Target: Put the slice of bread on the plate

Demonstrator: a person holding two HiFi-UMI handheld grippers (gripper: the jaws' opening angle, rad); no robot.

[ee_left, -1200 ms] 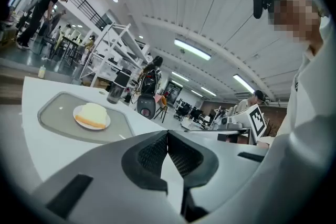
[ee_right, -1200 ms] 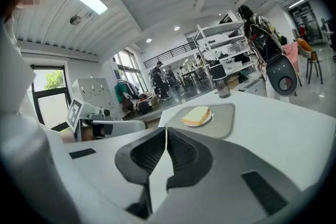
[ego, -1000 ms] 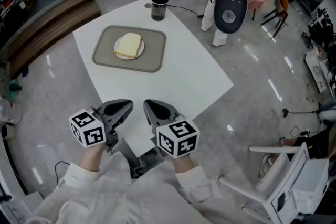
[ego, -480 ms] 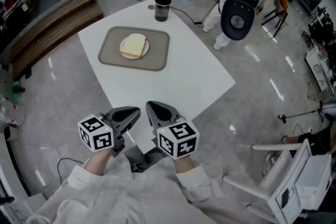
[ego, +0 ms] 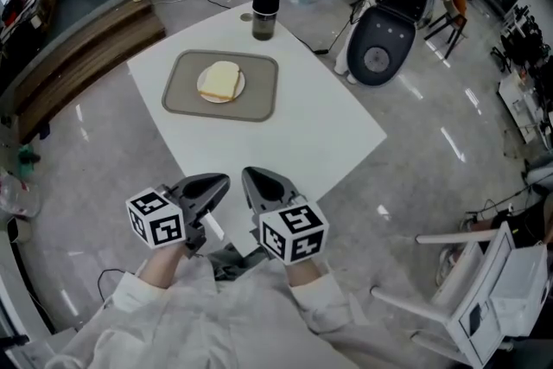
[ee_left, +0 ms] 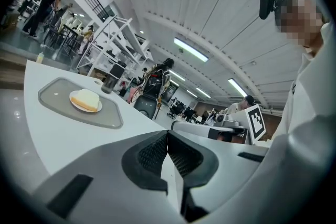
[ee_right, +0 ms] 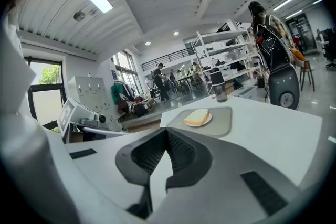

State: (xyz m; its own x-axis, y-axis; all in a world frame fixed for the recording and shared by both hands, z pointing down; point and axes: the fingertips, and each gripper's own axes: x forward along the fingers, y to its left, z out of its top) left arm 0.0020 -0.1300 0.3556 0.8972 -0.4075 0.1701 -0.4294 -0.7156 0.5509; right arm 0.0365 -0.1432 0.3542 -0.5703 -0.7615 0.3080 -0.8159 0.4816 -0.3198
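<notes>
A slice of bread (ego: 222, 80) lies on a small white plate (ego: 204, 90), which rests on a grey tray (ego: 258, 96) at the far side of the white table (ego: 320, 130). The bread (ee_left: 87, 98) and plate show small in the left gripper view, and the bread (ee_right: 197, 116) shows again in the right gripper view. Both grippers hang at the table's near corner, far from the tray. My left gripper (ego: 221, 183) is shut with nothing in it. My right gripper (ego: 247, 177) is shut and empty too, jaws pressed together.
A dark tumbler (ego: 264, 8) stands beyond the tray near the table's far edge. A black round-based device (ego: 377, 56) sits on the floor to the right of the table. A white chair (ego: 471, 289) stands at the lower right. Shelving lines the back.
The grippers stay shut and almost still at the table's near corner. The view shifted slightly, and the black round-based device on the floor moved.
</notes>
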